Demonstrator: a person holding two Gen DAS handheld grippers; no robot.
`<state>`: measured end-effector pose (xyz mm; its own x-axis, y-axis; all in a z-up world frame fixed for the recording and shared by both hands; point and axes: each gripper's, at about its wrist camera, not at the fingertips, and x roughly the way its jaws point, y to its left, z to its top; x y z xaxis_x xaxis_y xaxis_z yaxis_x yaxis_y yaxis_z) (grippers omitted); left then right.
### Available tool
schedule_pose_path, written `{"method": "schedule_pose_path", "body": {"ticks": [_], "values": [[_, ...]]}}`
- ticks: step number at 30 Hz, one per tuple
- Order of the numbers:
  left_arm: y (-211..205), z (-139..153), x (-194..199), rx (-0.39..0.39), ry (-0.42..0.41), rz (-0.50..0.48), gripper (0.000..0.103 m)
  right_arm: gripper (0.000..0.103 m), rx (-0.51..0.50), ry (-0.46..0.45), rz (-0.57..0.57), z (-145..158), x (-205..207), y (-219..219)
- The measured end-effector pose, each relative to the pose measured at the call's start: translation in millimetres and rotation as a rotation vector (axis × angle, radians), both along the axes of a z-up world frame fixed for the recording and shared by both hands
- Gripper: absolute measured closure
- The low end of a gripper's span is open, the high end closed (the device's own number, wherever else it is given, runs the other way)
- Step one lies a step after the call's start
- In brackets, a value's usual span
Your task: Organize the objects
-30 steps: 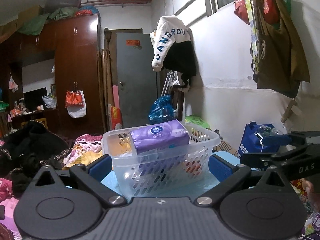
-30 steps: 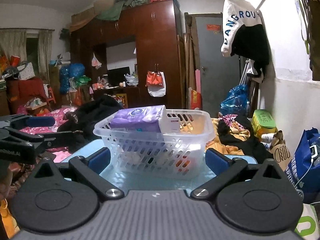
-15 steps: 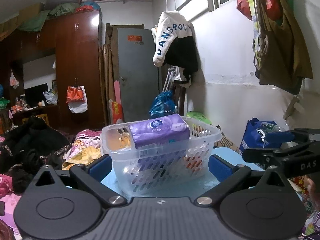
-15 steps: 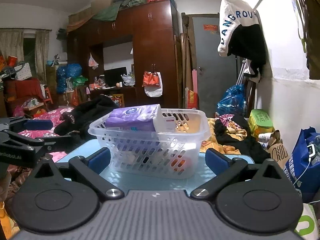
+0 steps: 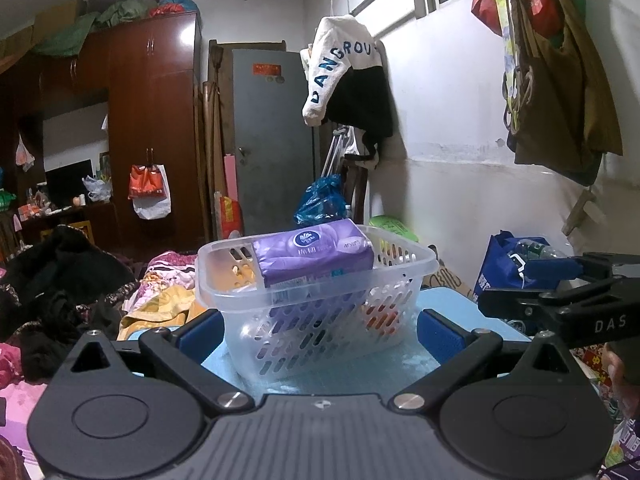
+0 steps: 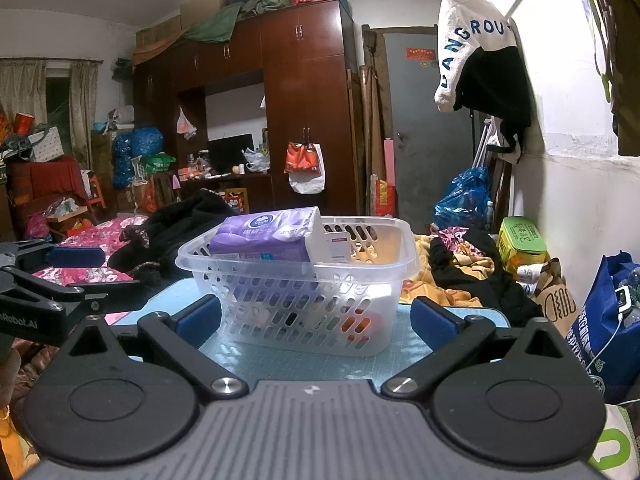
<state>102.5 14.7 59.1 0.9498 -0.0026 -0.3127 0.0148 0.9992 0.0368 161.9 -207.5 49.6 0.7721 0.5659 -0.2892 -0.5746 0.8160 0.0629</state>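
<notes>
A clear slotted plastic basket (image 5: 404,300) stands on a light blue table (image 5: 452,300). A purple tissue pack (image 5: 316,254) lies on top of its contents; an orange item shows through the slots. My left gripper (image 5: 318,330) is open and empty, its blue pads either side of the basket's near end, apart from it. In the right wrist view the basket (image 6: 360,320) and the tissue pack (image 6: 264,238) sit ahead of my right gripper (image 6: 316,318), which is open and empty. Each gripper shows at the edge of the other's view.
A bed with piled clothes (image 6: 176,228) lies left of the table (image 6: 304,364). A blue bag (image 5: 504,260) and a green box (image 6: 520,236) stand by the right wall. A wardrobe (image 6: 304,100) and a grey door (image 5: 272,140) are at the back.
Both grippers have drawn back a little and tilted slightly; the basket sits a bit lower and farther in both views. The jaws stay open.
</notes>
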Motion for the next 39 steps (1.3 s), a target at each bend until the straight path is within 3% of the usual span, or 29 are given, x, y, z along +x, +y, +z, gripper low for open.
{"method": "schedule_pose_path", "body": {"ticks": [39], "values": [[-6.5, -6.8, 5.4, -0.006, 0.026, -0.016, 0.000, 0.000, 0.002, 0.010, 0.013, -3.8, -0.8, -1.7]]}}
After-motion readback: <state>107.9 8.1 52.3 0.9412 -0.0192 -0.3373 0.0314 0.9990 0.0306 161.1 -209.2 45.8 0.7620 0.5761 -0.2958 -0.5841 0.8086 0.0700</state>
